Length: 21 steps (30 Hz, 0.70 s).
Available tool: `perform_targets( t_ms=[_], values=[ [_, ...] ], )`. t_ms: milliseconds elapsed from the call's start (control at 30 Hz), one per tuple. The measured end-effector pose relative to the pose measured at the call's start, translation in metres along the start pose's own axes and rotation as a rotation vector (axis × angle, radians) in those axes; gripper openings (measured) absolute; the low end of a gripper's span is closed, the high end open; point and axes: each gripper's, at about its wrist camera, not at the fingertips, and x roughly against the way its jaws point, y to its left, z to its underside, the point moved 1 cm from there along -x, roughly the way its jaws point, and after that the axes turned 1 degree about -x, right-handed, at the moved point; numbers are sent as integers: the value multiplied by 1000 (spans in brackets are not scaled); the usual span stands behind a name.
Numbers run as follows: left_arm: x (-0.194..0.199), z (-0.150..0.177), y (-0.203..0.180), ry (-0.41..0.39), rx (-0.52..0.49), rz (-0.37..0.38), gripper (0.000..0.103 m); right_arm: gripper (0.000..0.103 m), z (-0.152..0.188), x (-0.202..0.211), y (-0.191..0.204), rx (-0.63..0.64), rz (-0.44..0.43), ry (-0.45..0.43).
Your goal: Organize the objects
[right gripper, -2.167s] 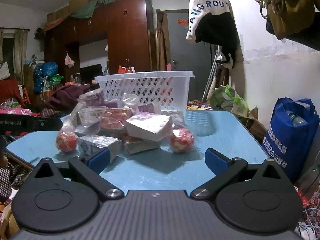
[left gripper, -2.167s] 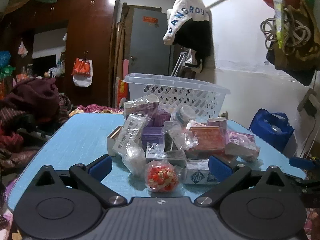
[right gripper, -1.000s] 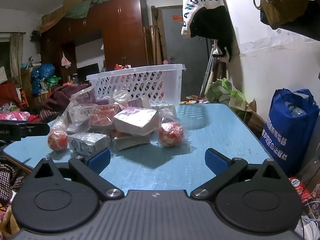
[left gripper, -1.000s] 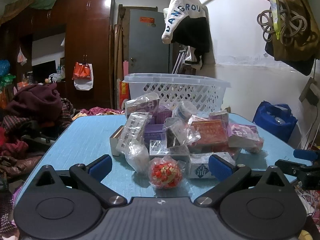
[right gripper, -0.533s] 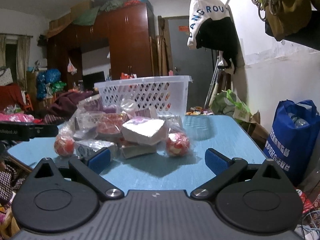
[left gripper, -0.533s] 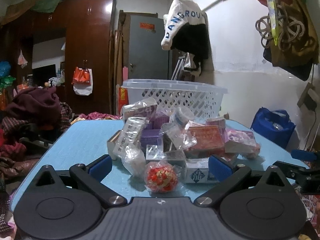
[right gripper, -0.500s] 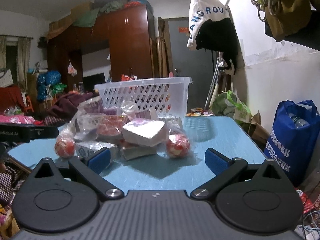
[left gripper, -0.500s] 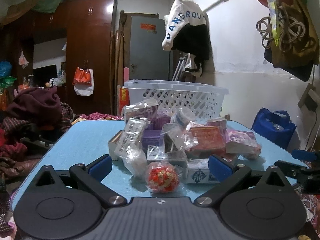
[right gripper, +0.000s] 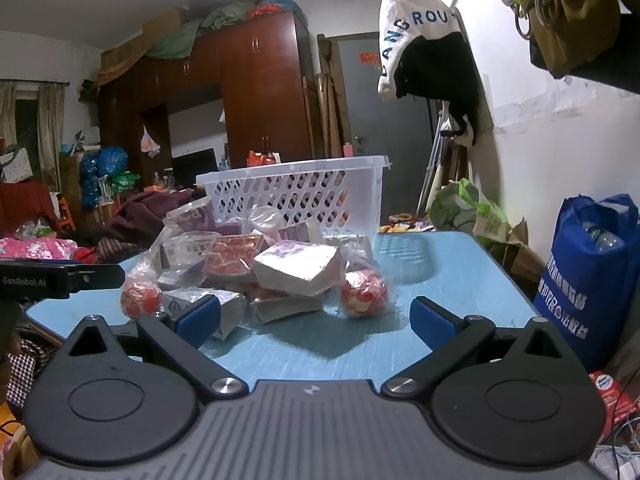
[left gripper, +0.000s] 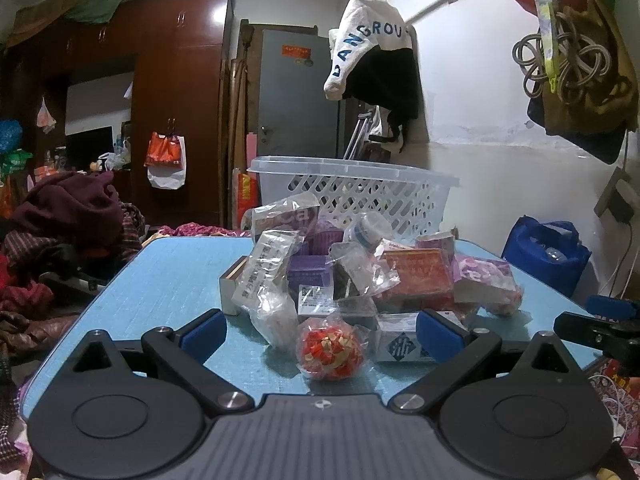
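Note:
A pile of bagged boxes and packets (left gripper: 360, 272) lies on a blue table (left gripper: 168, 280), in front of a white lattice basket (left gripper: 360, 196). A red ball in clear wrap (left gripper: 330, 348) sits nearest my left gripper (left gripper: 320, 330), which is open and empty. In the right wrist view the pile (right gripper: 256, 268) and basket (right gripper: 304, 196) lie ahead and to the left. A second wrapped red ball (right gripper: 364, 294) lies just beyond my right gripper (right gripper: 316, 320), open and empty. The first ball (right gripper: 140, 298) is at the left.
A blue shopping bag (right gripper: 592, 276) stands on the floor right of the table. A white wall runs along the right. Clothes (left gripper: 68, 208) are heaped left of the table. Each gripper appears at the edge of the other's view (left gripper: 600, 328) (right gripper: 60, 276).
Both grippers have shifted only slightly; the pile sits a little nearer and lower in the views. Jaws stay open and nothing on the table has moved.

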Motion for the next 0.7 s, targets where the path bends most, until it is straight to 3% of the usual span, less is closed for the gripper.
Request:
perform_targets(
  t_ms=[700],
  values=[
    [3,3,5,-13,5,1,102,103,-3,-4,7,18,10,-10]
  ],
)
